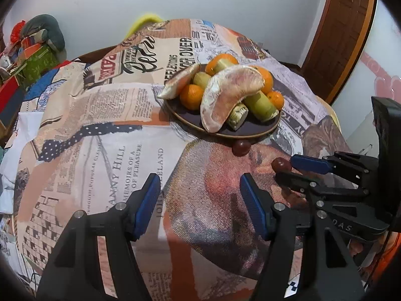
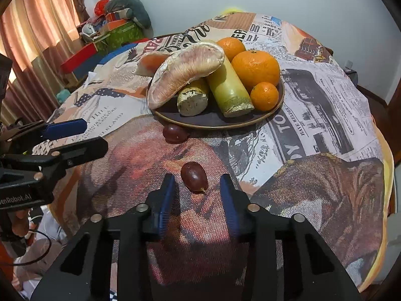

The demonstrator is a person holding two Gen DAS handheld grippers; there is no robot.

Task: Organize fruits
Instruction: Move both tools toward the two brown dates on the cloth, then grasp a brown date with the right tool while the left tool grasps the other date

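A dark brown plate (image 2: 215,120) holds pomelo segments (image 2: 185,72), oranges (image 2: 255,67) and sugarcane pieces (image 2: 228,90); it also shows in the left wrist view (image 1: 250,128). Two dark red grapes lie on the tablecloth: one (image 2: 174,133) against the plate's front rim, one (image 2: 194,176) nearer. My right gripper (image 2: 198,183) is open, its blue pads on either side of the nearer grape (image 1: 280,164), apart from it. My left gripper (image 1: 200,183) is open and empty over the cloth, left of the right gripper (image 1: 288,168).
A newspaper-print cloth (image 2: 325,105) covers the round table. Boxes and cushions (image 2: 120,27) are piled by the wall at the far left, with curtains (image 2: 37,25) beside them. A wooden door (image 1: 343,30) stands at the right.
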